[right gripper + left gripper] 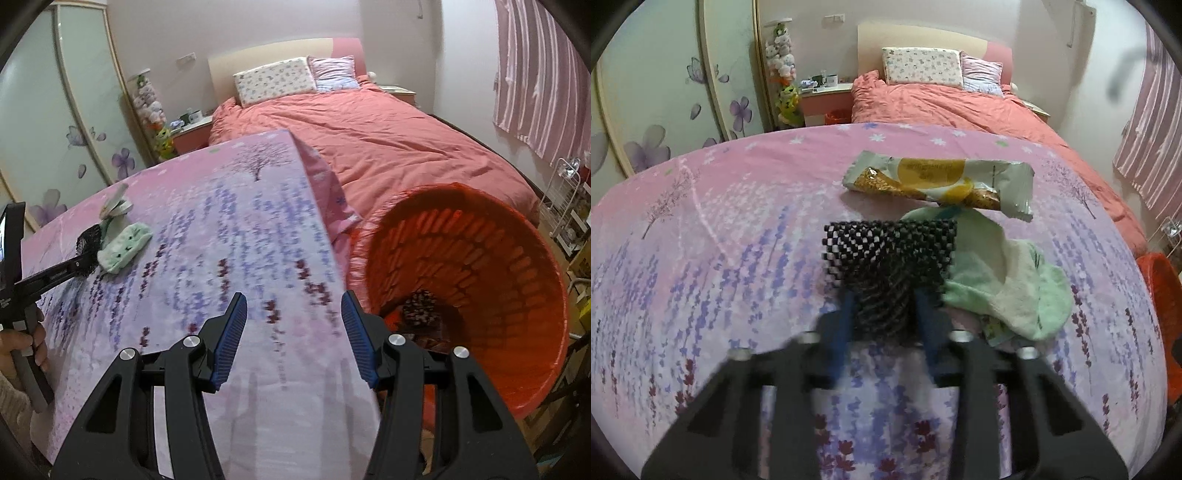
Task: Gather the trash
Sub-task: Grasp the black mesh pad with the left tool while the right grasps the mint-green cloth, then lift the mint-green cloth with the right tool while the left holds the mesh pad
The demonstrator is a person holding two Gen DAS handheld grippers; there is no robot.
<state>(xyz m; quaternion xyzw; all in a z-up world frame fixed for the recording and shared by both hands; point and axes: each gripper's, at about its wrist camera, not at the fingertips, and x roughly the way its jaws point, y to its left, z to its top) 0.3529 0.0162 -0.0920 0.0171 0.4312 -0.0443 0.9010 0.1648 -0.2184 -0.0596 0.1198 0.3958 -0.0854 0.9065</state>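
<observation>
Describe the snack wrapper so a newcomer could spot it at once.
On the table with the lavender-print cloth, look beyond the left claw, which grips a black mesh piece. The wrapper lies flat just behind it. Unlike the soft green cloth beside it, it is shiny, pale packaging with a yellow patch.

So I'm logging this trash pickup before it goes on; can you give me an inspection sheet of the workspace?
Surface: table under a pink lavender-print cloth.
Job's things: black mesh piece gripped; snack wrapper lying beyond it; orange basket beside the table, something dark inside.
Clutter: green-and-cream cloth against the mesh.
Grippers: left tongs shut on the mesh; right tongs open, empty, over the table edge.
Cables: nothing seen.
Surroundings: bed with coral duvet, striped curtain, floral wardrobe doors, nightstand with mugs.
</observation>
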